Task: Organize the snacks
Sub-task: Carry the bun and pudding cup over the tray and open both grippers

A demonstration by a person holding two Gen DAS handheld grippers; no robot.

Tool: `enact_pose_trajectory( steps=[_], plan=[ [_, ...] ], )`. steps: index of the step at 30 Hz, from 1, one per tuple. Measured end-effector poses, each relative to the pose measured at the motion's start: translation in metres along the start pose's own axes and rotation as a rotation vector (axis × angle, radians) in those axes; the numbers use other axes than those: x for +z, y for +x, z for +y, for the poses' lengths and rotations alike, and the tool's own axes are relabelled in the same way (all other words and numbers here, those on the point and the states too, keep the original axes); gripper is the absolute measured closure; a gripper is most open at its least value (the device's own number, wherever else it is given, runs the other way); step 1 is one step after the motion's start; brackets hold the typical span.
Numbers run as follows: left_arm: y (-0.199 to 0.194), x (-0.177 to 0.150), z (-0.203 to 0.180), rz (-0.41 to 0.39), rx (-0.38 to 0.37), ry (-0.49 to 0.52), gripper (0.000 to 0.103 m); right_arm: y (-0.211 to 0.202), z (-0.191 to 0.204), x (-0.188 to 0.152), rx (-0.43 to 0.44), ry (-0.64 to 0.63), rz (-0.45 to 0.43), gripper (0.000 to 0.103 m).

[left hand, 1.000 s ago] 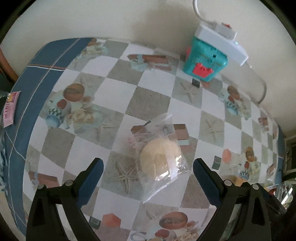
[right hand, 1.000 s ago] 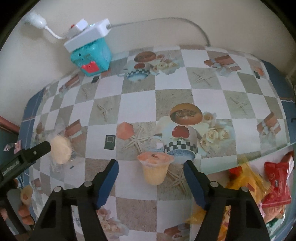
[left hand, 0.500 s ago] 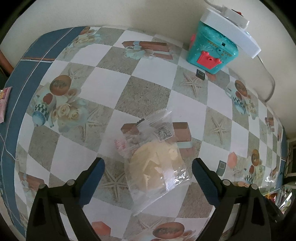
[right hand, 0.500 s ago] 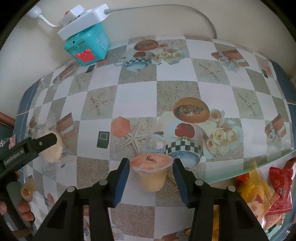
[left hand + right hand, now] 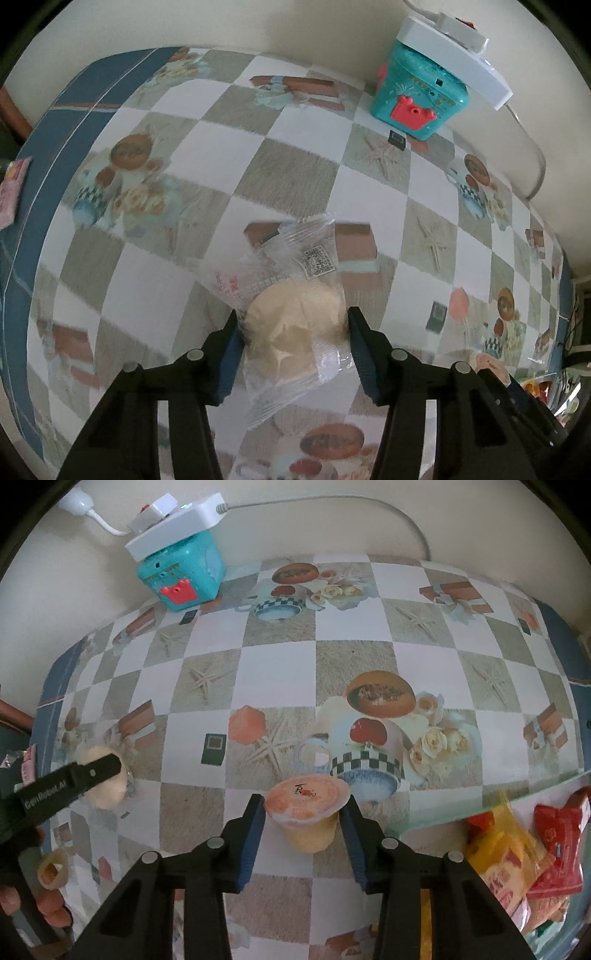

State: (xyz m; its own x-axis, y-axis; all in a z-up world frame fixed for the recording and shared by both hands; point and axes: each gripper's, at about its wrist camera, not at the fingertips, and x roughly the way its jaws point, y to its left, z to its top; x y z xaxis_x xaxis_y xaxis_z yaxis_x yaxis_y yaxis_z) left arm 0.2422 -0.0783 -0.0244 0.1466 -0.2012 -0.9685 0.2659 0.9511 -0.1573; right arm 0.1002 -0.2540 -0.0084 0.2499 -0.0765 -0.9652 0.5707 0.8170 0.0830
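Observation:
A pale round bun in a clear plastic wrapper [image 5: 295, 321] lies on the checkered tablecloth. My left gripper [image 5: 293, 332] is shut on it, with both blue pads pressed against its sides. The bun also shows at the left of the right wrist view [image 5: 105, 790], partly behind a left finger [image 5: 85, 773]. An orange jelly cup with a sealed lid [image 5: 306, 812] stands near the table's front edge. My right gripper [image 5: 303, 819] is shut on the cup, pads against its sides.
A teal toy box [image 5: 419, 98] with a white power strip [image 5: 454, 55] on top stands by the back wall; it also shows in the right wrist view [image 5: 183, 574]. Red and yellow snack packets [image 5: 524, 853] lie below the table's glass edge at right. A pink packet [image 5: 13, 192] lies at far left.
Both grippers closed from wide open. The left one moved forward and closed on the wrapped bun. The right one closed on the jelly cup.

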Motion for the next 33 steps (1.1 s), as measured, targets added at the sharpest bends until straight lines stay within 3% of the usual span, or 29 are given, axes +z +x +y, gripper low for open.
enact_pose_trajectory(
  steps=[13,22,33],
  plan=[
    [-0.059,-0.1,0.012,-0.096,-0.021,-0.12,0.047,-0.06,0.013,-0.072,0.037,0.031,-0.122,0.059],
    [-0.098,-0.14,0.015,-0.177,-0.016,-0.118,0.047,-0.091,0.008,-0.126,-0.002,0.107,-0.186,0.059],
    [-0.117,-0.162,0.012,-0.223,-0.026,-0.084,0.047,-0.124,0.001,-0.148,-0.032,0.125,-0.276,0.059]
  ],
)
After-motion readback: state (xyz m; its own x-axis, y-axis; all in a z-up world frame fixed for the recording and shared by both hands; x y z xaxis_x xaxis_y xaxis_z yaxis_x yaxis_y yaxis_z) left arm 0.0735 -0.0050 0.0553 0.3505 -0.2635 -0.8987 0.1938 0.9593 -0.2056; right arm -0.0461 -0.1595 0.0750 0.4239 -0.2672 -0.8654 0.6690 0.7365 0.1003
